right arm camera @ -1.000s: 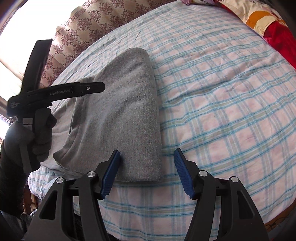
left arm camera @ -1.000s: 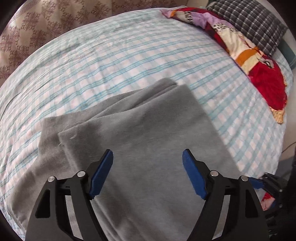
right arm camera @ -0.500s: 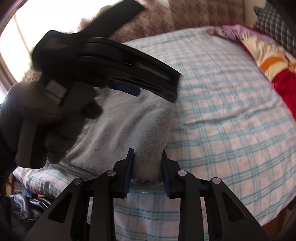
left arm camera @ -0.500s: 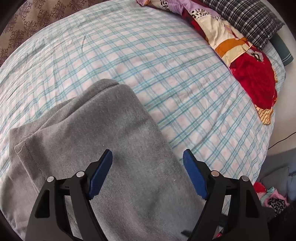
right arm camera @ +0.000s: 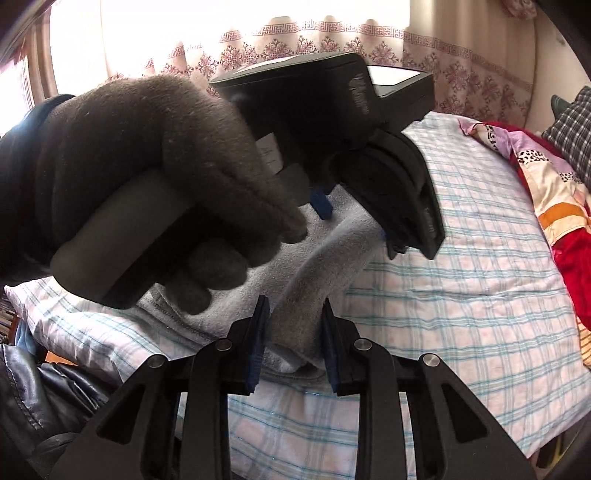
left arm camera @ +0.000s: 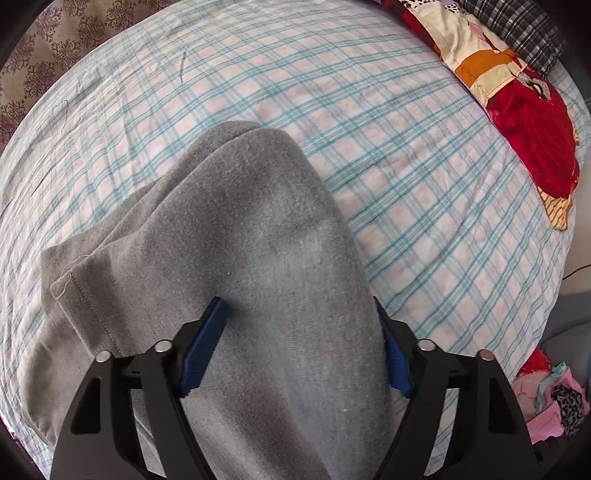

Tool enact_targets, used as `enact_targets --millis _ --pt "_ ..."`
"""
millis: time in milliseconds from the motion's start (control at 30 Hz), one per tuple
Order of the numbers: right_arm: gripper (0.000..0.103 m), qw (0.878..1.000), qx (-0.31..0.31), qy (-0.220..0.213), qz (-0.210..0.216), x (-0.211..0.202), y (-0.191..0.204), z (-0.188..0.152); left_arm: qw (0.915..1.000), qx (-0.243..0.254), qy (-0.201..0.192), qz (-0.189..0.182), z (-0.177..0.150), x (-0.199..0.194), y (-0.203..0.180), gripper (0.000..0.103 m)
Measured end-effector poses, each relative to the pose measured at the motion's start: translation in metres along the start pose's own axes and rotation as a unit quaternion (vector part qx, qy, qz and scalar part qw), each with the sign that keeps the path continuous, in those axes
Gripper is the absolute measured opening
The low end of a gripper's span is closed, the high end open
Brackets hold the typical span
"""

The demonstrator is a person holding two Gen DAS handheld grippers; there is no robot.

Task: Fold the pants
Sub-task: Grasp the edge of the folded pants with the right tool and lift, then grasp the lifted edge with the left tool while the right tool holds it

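Checked bed sheet (left arm camera: 406,155); grey pants (left arm camera: 266,266), folded, lying at its near edge. Left gripper (left arm camera: 299,332) — jaws closing astride the fold. Right gripper (right arm camera: 293,332) — pads pinching a raised fold of the pants.

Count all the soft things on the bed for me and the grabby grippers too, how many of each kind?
Gray pants: 1
Colorful quilt: 1
Checked pillow: 1
Grippers: 2, the left gripper, closing around the pants, and the right gripper, pinching a fold of them
Total: 5
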State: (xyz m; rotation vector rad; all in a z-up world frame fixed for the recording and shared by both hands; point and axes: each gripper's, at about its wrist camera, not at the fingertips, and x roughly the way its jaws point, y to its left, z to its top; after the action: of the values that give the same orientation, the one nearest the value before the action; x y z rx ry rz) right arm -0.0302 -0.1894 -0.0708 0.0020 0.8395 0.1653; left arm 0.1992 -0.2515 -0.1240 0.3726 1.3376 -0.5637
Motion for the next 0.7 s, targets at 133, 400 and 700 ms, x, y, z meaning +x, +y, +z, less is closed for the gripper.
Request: enact_targets --millis 133,400,700 --pt "0.027 1.000 0.002 -0.001 0.002 -0.002 -0.003 0.001 0.9996 -0.008 0.000 -0.026 -0.006 -0.002 0.007 0.040" --pt "0.029 0.998 0.050 -0.017 0.031 -0.017 -0.013 0.007 0.9937 -0.047 -0.035 -0.096 -0.021 -0.034 0.044 0.025" --pt "0.039 0.996 0.076 -0.002 0.051 -0.009 -0.003 0.019 0.9817 -0.090 -0.086 -0.144 -0.039 -0.075 0.073 0.023"
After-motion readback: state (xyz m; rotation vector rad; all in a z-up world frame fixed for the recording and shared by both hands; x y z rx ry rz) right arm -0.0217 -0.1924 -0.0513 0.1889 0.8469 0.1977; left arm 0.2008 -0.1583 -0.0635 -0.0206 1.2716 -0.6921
